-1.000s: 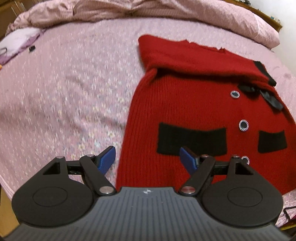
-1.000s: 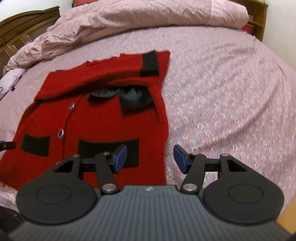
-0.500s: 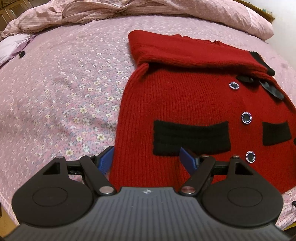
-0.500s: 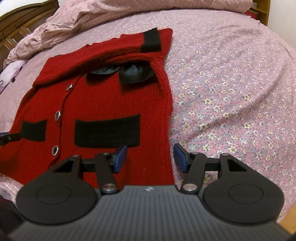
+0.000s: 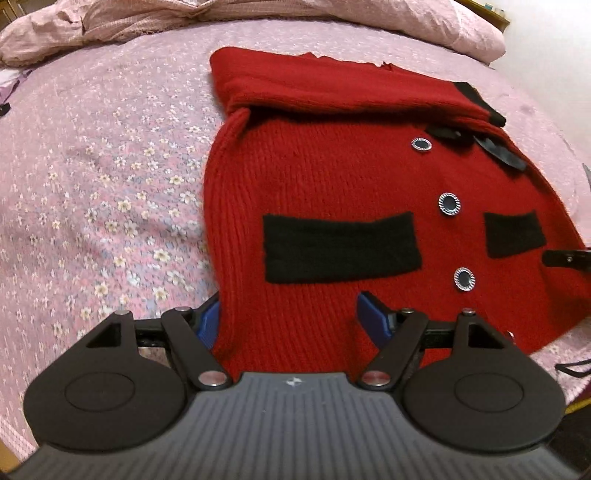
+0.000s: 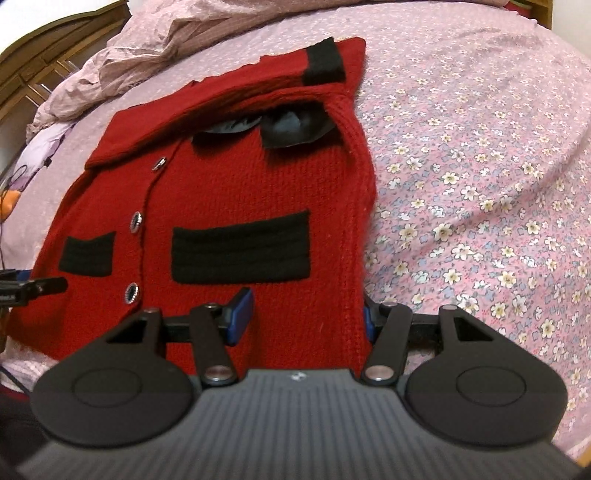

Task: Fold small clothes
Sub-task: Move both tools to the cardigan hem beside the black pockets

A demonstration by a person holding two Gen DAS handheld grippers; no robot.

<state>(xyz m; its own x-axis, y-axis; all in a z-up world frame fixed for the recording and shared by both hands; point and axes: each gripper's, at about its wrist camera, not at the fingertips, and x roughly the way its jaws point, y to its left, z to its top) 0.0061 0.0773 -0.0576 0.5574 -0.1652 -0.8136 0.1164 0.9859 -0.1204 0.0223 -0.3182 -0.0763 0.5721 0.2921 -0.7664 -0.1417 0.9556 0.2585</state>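
On the floral bedspread (image 5: 110, 177), both grippers' jaws gape astride the red cardigan (image 5: 332, 177) hem.

Open bedsheet (image 5: 110, 177) flanks cardigan (image 5: 332, 192) both sides — rumpled duvet (image 6: 184, 33) bounds far edge.

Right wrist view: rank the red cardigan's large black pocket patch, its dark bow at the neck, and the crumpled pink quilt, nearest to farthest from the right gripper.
1. Large black pocket patch on the red knitted cardigan: just ahead of the right gripper, slightly left.
2. Dark bow: farther up, at the neckline.
3. Crumpled pink quilt: beyond the cardigan, upper left.
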